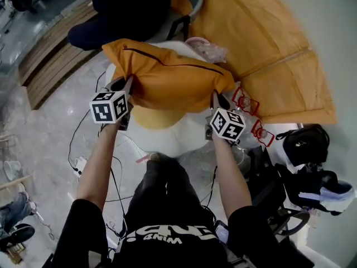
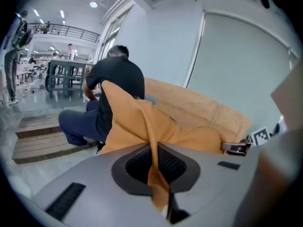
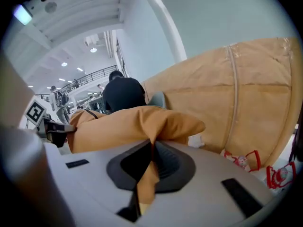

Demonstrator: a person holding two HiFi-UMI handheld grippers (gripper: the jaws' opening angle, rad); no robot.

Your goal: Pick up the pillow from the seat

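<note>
An orange pillow (image 1: pixel 167 77) with a dark zip hangs in the air over a white round seat (image 1: pixel 167 135), held by both ends. My left gripper (image 1: pixel 127 87) is shut on the pillow's left corner; its fabric (image 2: pixel 154 174) is pinched between the jaws. My right gripper (image 1: pixel 216 100) is shut on the right corner, with a fold of orange cloth (image 3: pixel 147 178) squeezed in the jaws. From the left gripper view the pillow (image 2: pixel 142 126) stretches away toward the right gripper (image 2: pixel 236 147).
A big orange cushion (image 1: pixel 262 43) lies behind the seat at the right. A person in dark clothes (image 1: pixel 120 13) sits just beyond the pillow. Red wire objects (image 1: pixel 248 105), a black bag (image 1: pixel 304 144) and shoes lie at the right; wooden steps (image 1: pixel 50 54) at the left.
</note>
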